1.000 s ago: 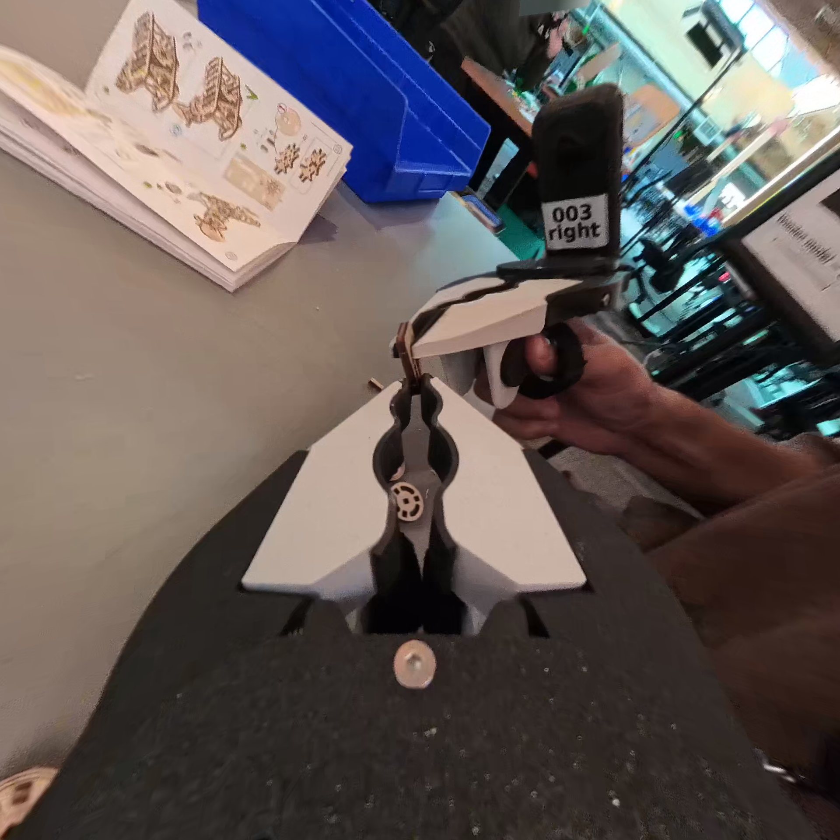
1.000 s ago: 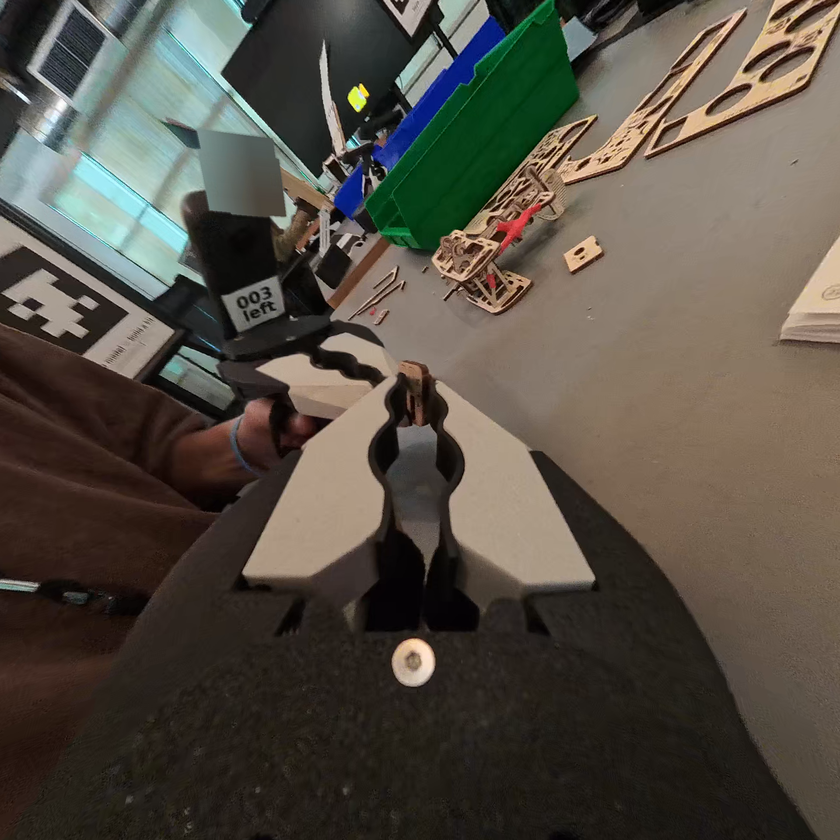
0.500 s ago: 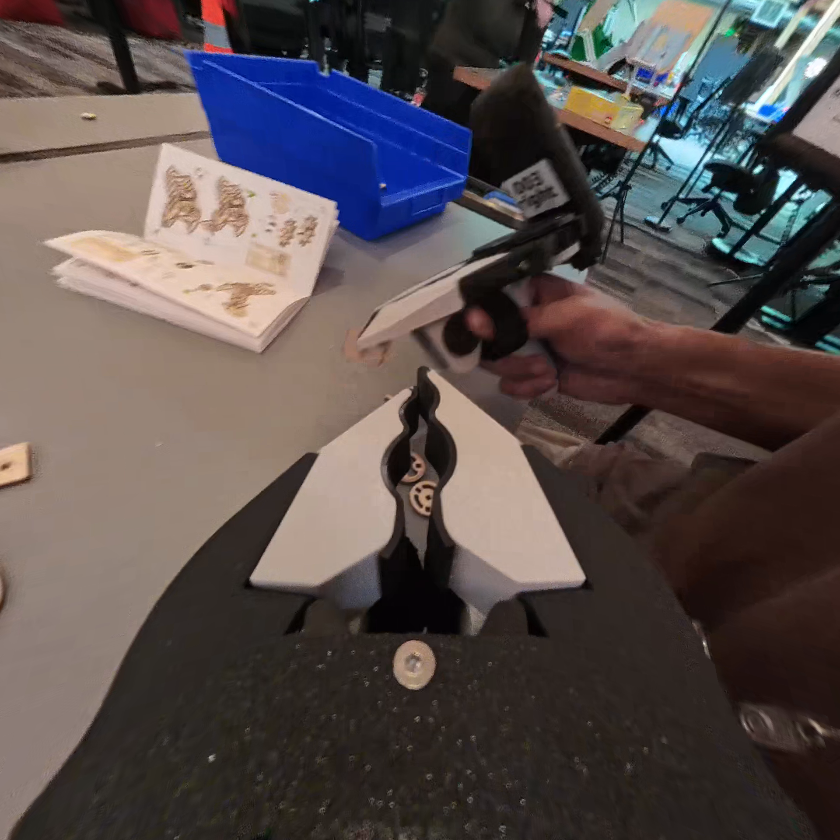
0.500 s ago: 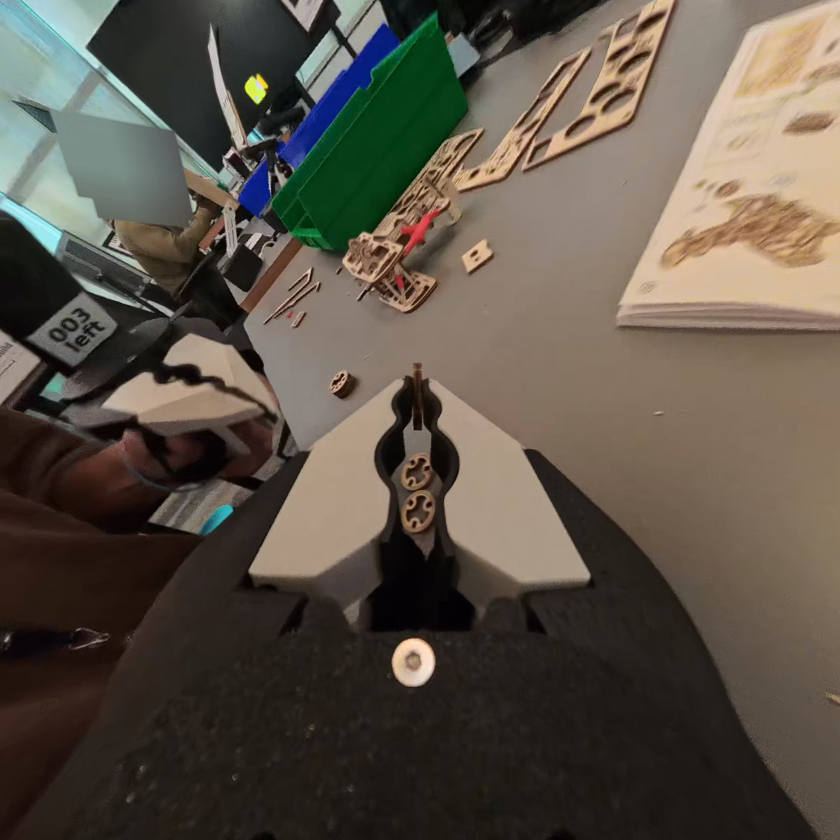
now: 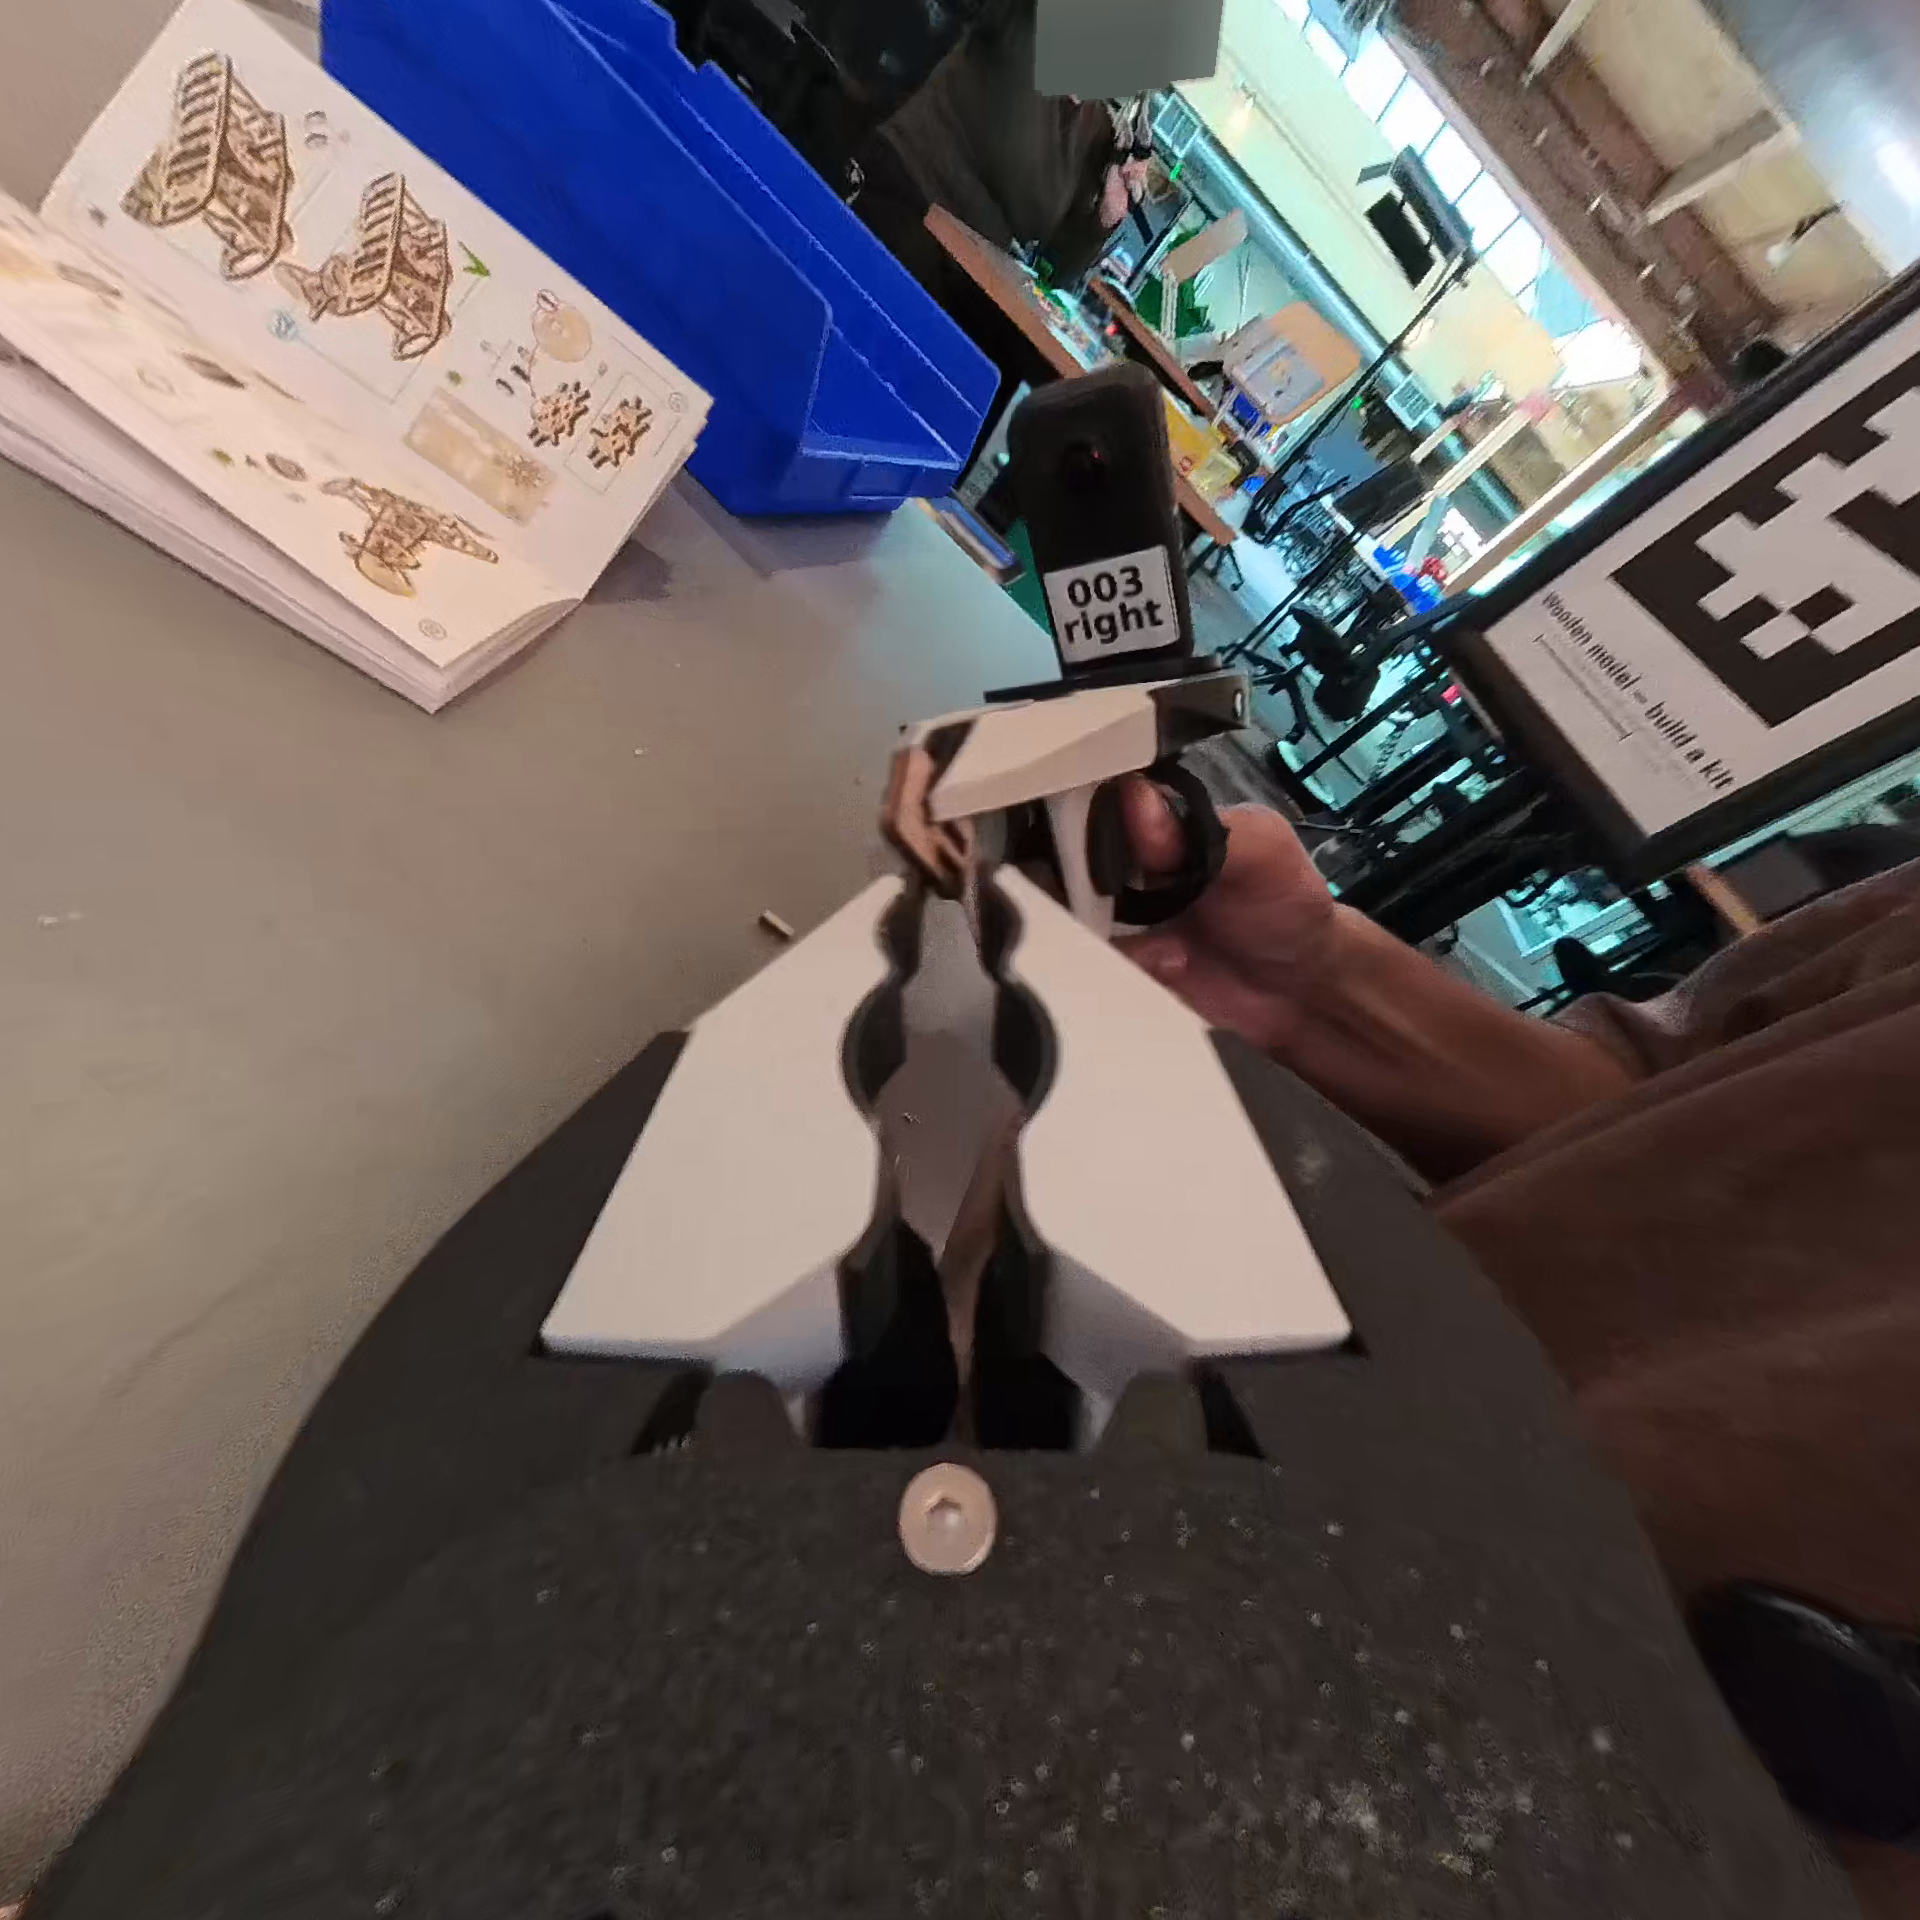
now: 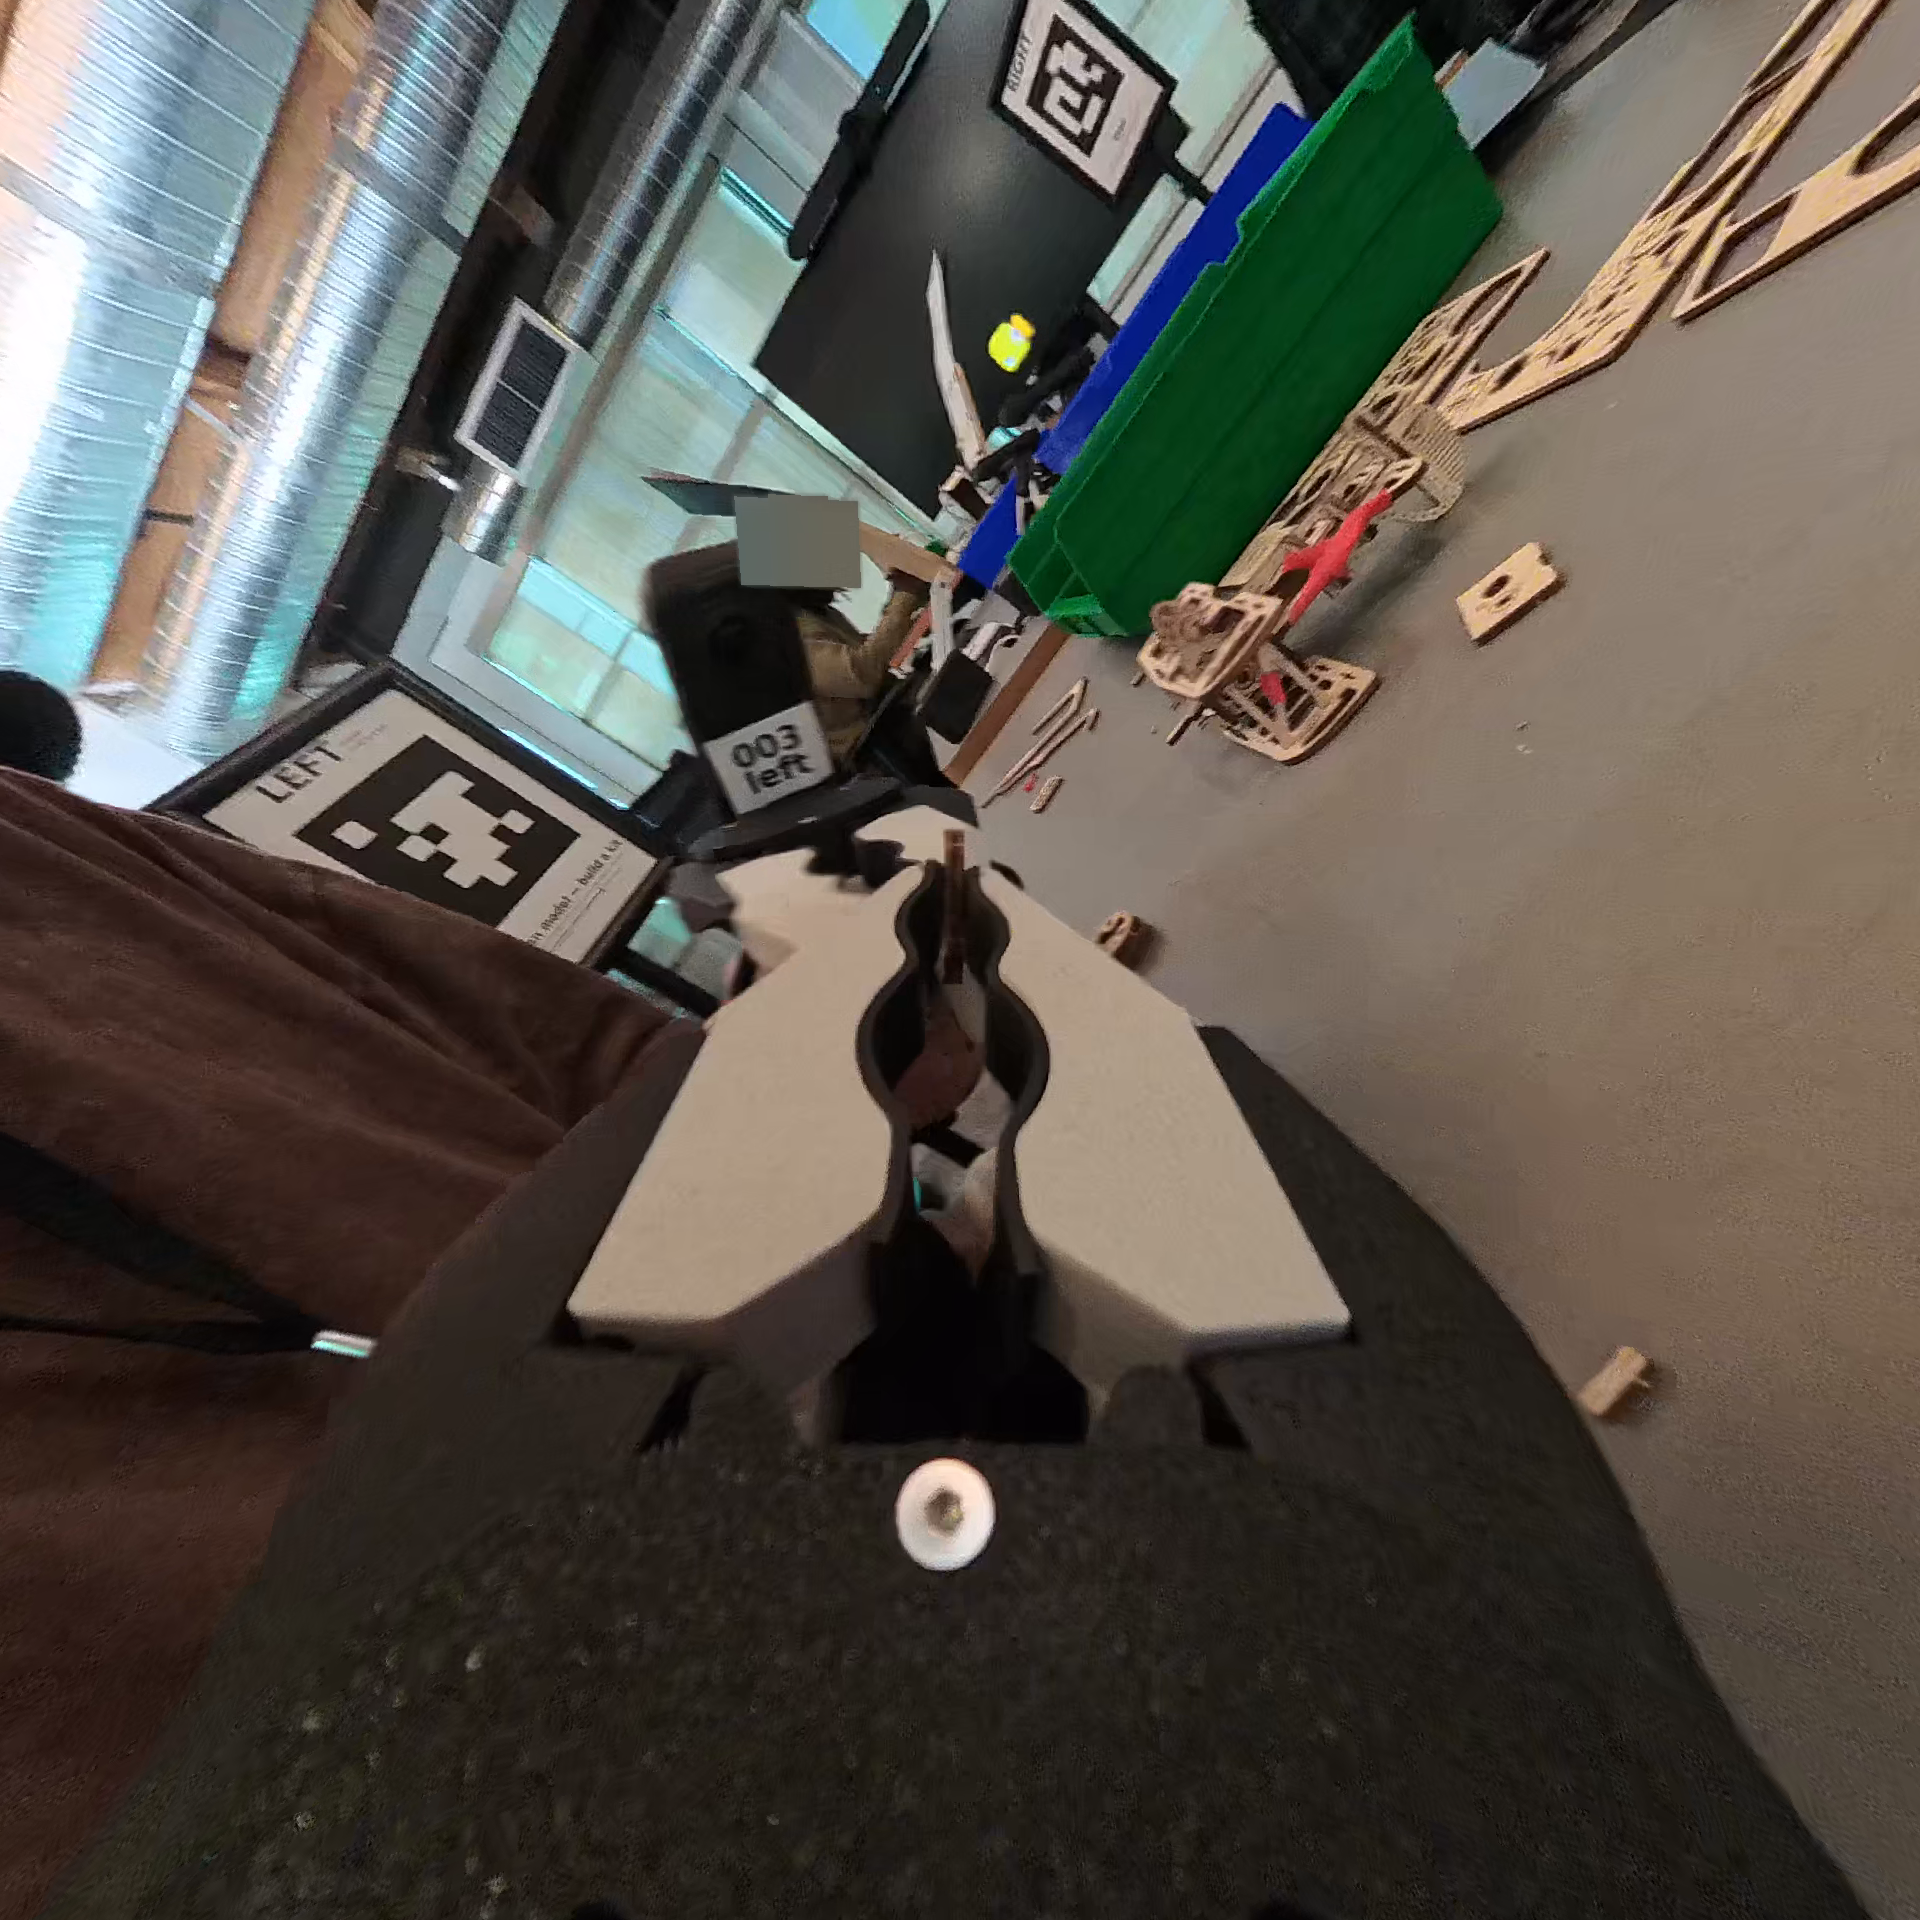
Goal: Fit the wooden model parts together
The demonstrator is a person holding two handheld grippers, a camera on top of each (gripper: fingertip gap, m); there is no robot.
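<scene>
Progress looks partial to me: a half-built wooden model (image 6: pixel 1262 665) with a red piece stands far across the grey table (image 6: pixel 1558 1039), punched-out plywood sheets (image 6: pixel 1621 281) lie beyond it, and loose bits remain scattered, so I judge plenty of fitting is left. The step in hand seems to be joining two small pieces in mid-air above the table.

My right gripper (image 6: pixel 953 883) is closed on a thin wooden part (image 6: pixel 951 914), held edge-on between its tips and sticking out just past them. In the left wrist view that same part (image 5: pixel 920 836) shows as a small layered plywood piece at the right gripper's nose, touching or almost touching the tips of my left gripper (image 5: pixel 943 902).

My left gripper's jaws stand narrowly apart at the tips; I see nothing held between them, though whether the tips pinch the part's lower edge I cannot tell.

An open instruction booklet (image 5: pixel 343 343) and a blue bin (image 5: pixel 665 229) lie well apart from the join.
</scene>
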